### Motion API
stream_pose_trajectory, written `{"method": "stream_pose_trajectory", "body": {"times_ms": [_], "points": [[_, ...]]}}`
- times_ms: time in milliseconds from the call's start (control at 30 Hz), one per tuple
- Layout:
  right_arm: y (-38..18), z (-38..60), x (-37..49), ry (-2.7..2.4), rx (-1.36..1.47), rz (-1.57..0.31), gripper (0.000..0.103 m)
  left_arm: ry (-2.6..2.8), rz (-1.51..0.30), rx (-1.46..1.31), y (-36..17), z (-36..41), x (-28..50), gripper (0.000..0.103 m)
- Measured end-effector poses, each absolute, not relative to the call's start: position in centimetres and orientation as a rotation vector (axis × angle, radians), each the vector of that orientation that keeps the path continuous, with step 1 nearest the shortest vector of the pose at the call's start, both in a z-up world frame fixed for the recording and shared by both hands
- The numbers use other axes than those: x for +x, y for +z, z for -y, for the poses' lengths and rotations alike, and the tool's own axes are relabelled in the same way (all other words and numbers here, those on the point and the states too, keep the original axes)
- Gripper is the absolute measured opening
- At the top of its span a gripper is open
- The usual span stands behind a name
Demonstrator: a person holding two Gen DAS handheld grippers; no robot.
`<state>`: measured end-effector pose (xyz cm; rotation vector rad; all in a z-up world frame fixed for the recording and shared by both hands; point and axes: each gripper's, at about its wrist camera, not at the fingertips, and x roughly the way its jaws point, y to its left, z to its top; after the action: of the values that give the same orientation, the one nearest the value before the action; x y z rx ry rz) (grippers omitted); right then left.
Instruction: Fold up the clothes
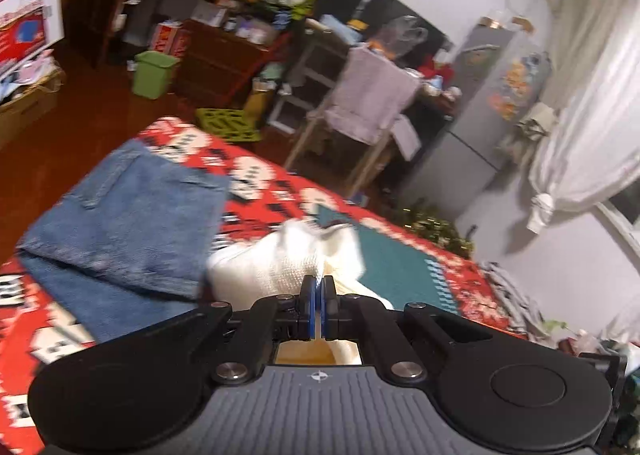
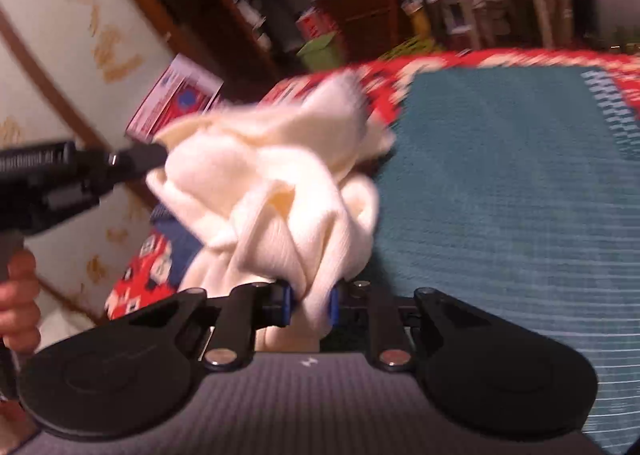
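- Cream knit garment (image 2: pixel 276 191): ribbed, soft, bunched; held aloft over the patterned bedspread (image 2: pixel 500 183), presumably to be shaken out for folding.
- Right gripper (image 2: pixel 310 305): clamped on a thick fold at 6 o'clock.
- Left gripper (image 1: pixel 319 295): pinched nearly closed on a thin edge.
- Folded denim (image 1: pixel 120 215): laid at 9 o'clock, coarse, flat.

LEFT WRIST: behind left claw (image 1: pixel 319 287), faces cluttered shelves across the bed (image 1: pixel 400 267), close over it | RIGHT WRIST: behind right claw (image 2: pixel 310 301), tilted view (heavy blur), sees left claw (image 2: pixel 140 159) from the side | SHARED: white garment (image 2: pixel 276 191), red-teal bedcover, green bin (image 1: pixel 154 73).
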<state>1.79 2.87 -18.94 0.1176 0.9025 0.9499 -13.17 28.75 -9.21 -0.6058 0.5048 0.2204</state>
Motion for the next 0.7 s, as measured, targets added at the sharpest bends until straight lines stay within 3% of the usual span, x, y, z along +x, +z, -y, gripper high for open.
{"method": "stream_pose_trajectory", "body": {"times_ms": [500, 700], "points": [[-15.2, 22.9, 8.1, 0.45, 0.25, -0.708, 0.018, -0.218, -0.57, -0.599, -8.7, -11.4, 3.9, 0.002], [-14.1, 25.9, 8.8, 0.378, 0.213, -0.671, 0.019, -0.292, -0.568, -0.598, -9.0, -7.4, 6.7, 0.002]]}}
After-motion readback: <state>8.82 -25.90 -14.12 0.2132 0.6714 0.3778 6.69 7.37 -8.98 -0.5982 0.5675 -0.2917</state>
